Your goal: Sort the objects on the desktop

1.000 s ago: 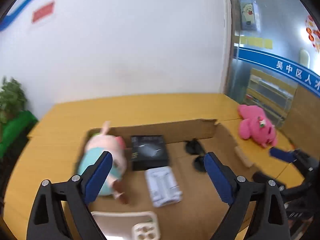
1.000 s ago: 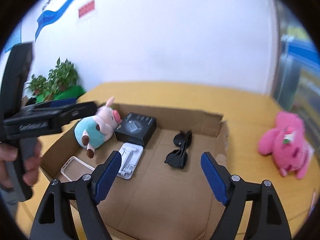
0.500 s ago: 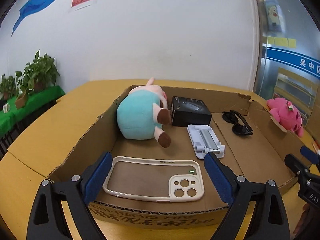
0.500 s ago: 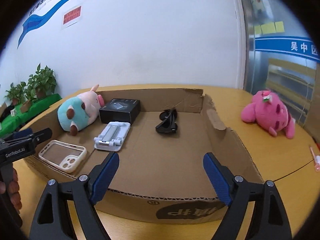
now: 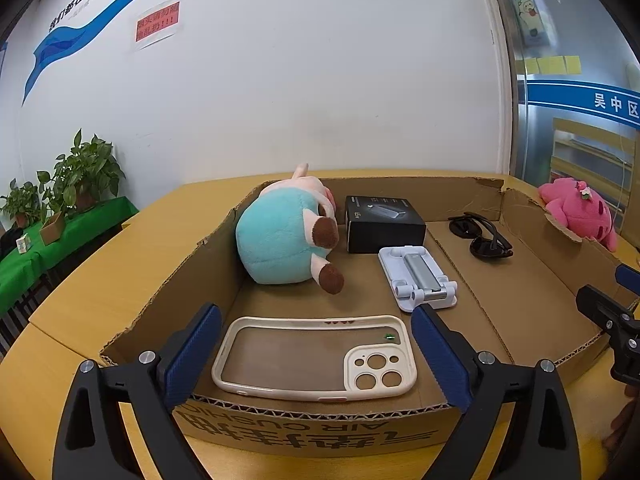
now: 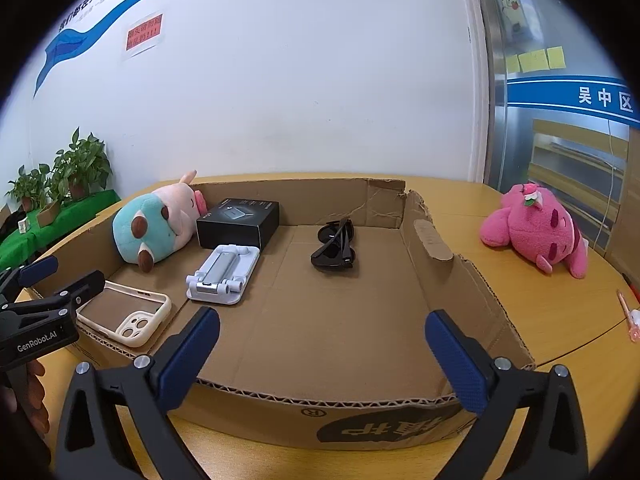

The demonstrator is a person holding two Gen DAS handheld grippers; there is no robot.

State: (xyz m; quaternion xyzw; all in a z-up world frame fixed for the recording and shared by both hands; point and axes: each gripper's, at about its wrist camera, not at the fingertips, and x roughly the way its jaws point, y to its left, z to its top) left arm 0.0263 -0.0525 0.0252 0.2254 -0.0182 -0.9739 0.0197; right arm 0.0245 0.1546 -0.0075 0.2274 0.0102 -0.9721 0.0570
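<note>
The pink plush toy (image 6: 536, 232) is positioned beyond the box (image 6: 440, 248), nearer the right gripper (image 6: 324, 356); both grippers are held apart, empty.

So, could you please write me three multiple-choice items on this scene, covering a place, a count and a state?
1. Where does the pink plush lie?
A. in the cardboard box
B. on the table outside it
C. on the black box

2. How many plush toys show?
A. one
B. two
C. three

3. The left hand-held gripper is
A. open, empty
B. shut on the phone case
C. shut on the sunglasses

Key: B, it lies on bare wood right of the box; B, pink one and teal one; A, fingers spread, nothing between.
</note>
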